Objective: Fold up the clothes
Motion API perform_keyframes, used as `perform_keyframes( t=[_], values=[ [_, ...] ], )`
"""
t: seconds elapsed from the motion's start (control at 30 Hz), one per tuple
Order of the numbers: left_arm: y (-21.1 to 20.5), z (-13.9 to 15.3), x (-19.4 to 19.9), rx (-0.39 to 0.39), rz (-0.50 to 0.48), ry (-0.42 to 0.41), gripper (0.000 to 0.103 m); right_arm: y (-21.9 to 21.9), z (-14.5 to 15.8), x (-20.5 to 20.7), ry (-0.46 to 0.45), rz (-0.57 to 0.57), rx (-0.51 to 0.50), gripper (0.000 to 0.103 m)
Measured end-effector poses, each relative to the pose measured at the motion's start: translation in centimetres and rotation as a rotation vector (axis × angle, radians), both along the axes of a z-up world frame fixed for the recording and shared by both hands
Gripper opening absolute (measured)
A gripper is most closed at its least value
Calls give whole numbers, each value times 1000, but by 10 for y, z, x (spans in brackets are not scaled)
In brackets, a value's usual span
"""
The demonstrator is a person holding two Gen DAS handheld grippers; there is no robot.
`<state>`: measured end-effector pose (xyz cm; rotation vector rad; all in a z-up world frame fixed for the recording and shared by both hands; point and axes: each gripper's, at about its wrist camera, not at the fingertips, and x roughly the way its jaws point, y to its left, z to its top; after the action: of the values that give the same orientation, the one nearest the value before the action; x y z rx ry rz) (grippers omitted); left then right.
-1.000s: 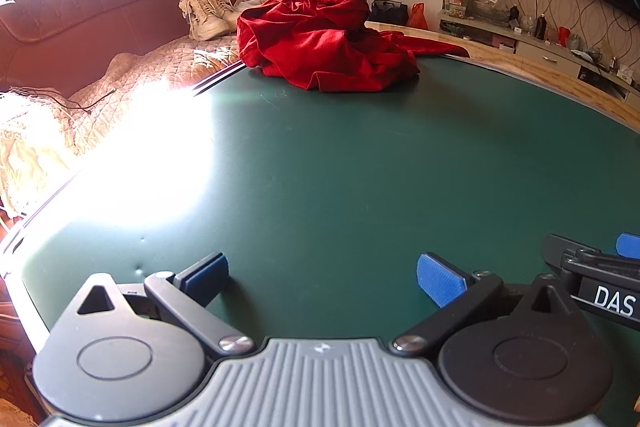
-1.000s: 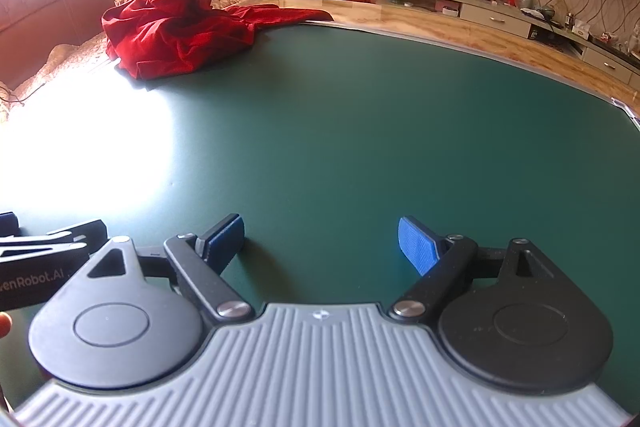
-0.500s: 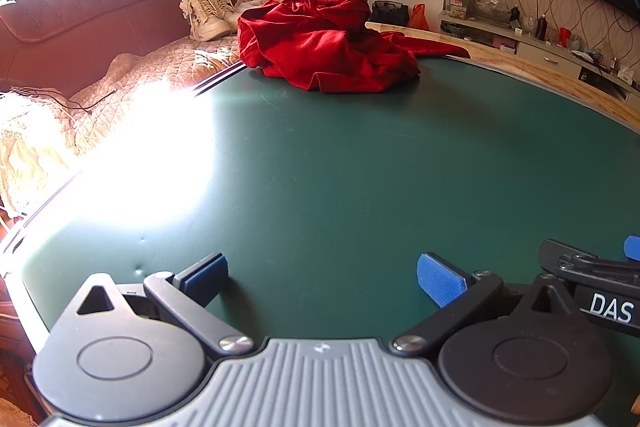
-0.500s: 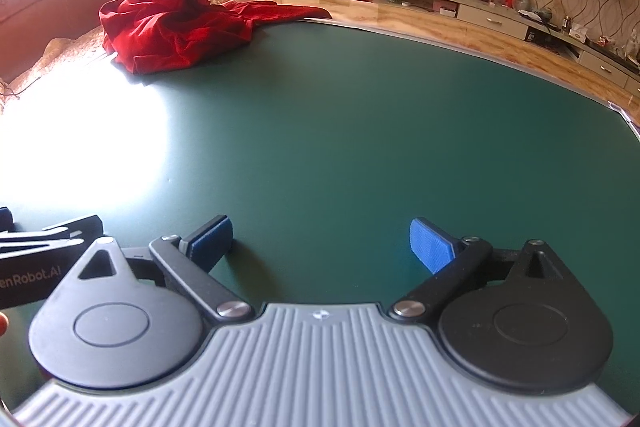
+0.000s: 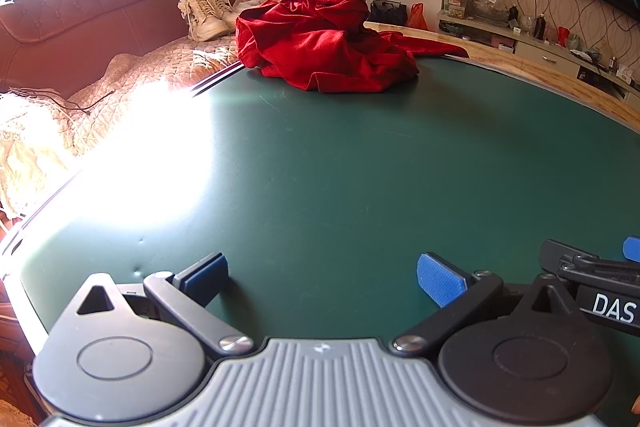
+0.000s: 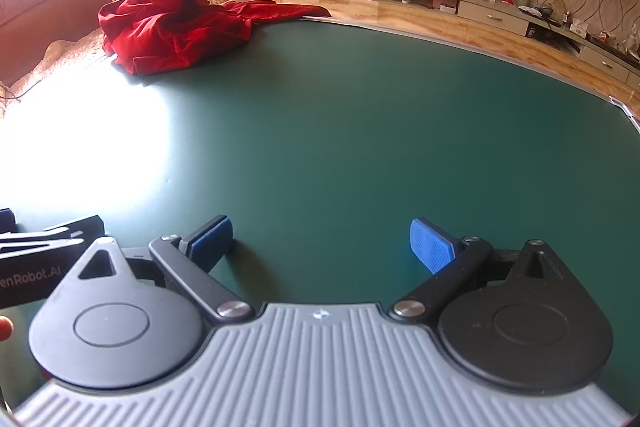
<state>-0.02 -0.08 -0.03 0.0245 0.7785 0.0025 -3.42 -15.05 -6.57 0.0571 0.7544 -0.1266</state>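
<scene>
A crumpled red garment [image 5: 324, 47] lies in a heap at the far edge of the green table [image 5: 360, 179]; in the right wrist view the same red garment [image 6: 176, 23] sits at the far left, one part trailing over the table's rim. My left gripper [image 5: 322, 277] hovers over the near part of the table, open, with nothing between its blue pads. My right gripper [image 6: 322, 241] stands beside it, open wide and empty. Both are far from the garment. Each gripper's side shows at the edge of the other's view.
A brown sofa [image 5: 100, 23] with a quilted cover and a pair of pale shoes [image 5: 204, 13] stands behind the table on the left. A wooden border [image 6: 460, 31] rims the table's far side. Strong sun glare [image 5: 152, 163] whitens the table's left part. A low cabinet [image 6: 500, 11] lines the wall.
The right gripper's jaws have spread a little wider. The right gripper's side has shifted slightly at the right edge of the left wrist view. The garment has not moved.
</scene>
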Motion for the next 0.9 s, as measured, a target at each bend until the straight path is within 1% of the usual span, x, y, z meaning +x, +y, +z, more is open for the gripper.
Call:
perform_keyframes(
  t=[0.33, 0.47, 0.6, 0.67, 0.77, 0.87, 0.9],
  values=[
    [-1, 1, 1, 0, -1, 6, 103, 3, 3, 0, -11, 7, -13, 102],
    [-2, 3, 5, 0, 1, 33, 103, 4, 4, -2, -24, 15, -12, 102],
    [-2, 7, 17, -7, -17, 70, 103, 5, 5, -3, -35, 20, -11, 102],
    [-2, 7, 24, -12, -44, 71, 103, 4, 4, -2, -28, 23, -5, 102],
    [-2, 9, 39, -4, -56, 66, 103, 3, 4, -3, -30, 17, 0, 102],
    [0, 14, 62, -42, -72, 61, 102, 3, 5, -5, -39, 27, 2, 102],
    [0, 15, 72, -67, -78, 60, 100, 4, 5, -4, -40, 32, 0, 102]
  ],
)
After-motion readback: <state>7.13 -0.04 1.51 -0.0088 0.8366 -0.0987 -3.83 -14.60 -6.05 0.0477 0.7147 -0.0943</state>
